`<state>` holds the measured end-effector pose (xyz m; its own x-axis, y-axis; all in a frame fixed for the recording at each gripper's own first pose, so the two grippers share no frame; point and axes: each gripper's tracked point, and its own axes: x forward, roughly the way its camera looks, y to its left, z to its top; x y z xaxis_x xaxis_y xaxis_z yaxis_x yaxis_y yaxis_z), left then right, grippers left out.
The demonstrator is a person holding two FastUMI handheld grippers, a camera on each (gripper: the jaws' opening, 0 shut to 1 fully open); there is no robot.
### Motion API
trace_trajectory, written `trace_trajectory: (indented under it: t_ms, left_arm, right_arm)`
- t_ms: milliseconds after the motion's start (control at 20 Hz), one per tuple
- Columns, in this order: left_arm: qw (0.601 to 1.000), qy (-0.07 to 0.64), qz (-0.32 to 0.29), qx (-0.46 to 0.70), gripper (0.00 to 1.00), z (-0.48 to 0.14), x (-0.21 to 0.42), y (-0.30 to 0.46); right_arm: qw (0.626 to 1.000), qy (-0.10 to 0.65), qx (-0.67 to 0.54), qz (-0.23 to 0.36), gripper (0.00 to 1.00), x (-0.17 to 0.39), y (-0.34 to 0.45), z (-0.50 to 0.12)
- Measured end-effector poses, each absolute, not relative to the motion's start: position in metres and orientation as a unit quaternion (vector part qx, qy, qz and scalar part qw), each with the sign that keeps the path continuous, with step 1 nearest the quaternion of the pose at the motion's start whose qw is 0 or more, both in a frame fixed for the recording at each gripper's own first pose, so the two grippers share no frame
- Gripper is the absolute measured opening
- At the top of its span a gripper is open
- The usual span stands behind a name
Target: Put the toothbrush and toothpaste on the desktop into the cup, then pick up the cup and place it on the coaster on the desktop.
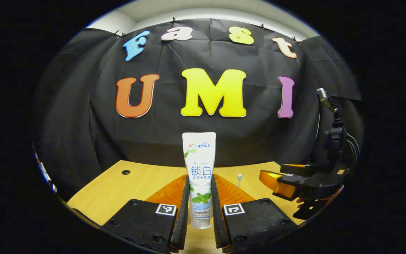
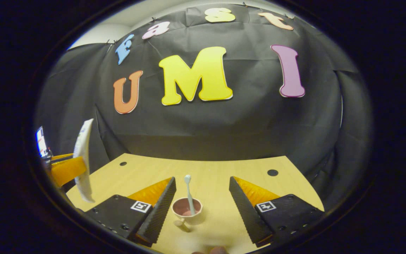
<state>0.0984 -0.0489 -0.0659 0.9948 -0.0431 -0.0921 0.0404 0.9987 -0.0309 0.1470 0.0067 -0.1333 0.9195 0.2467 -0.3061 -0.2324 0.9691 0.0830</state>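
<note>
White toothpaste (image 1: 198, 180) upright — left gripper (image 1: 200, 208) clamping it.

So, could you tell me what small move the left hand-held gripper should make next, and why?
Probably carry the toothpaste over the cup and lower it in. The left hand-held gripper grips the tube upright above the desktop, and the toothbrush already stands in the cup.

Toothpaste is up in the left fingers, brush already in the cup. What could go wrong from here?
1. The toothbrush stands tilted in the small cup; pushing the toothpaste in beside it might lever it out or tip the cup.
2. The left gripper holds the tube low, so its tall upper part may swing and miss the rim.
3. The open right gripper flanks the cup and could nudge it.
</note>
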Motion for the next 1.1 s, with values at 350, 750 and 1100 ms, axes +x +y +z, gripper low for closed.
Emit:
trace_trajectory:
  t_ms: [350,750,1100]
  left_arm:
    - [0.998,0.004,-0.066,-0.011,0.34,-0.101,0.163,-0.100]
    - [0.994,-0.028,-0.107,-0.017,0.35,-0.146,0.200,-0.145]
    - [0.993,-0.014,-0.115,-0.009,0.35,-0.190,0.218,-0.160]
  right_arm:
    - [0.977,0.196,0.004,0.081,0.96,0.122,-0.039,-0.160]
    - [0.965,0.259,-0.019,0.031,0.94,0.101,-0.092,-0.209]
    - [0.960,0.275,-0.041,0.016,0.96,0.087,-0.102,-0.219]
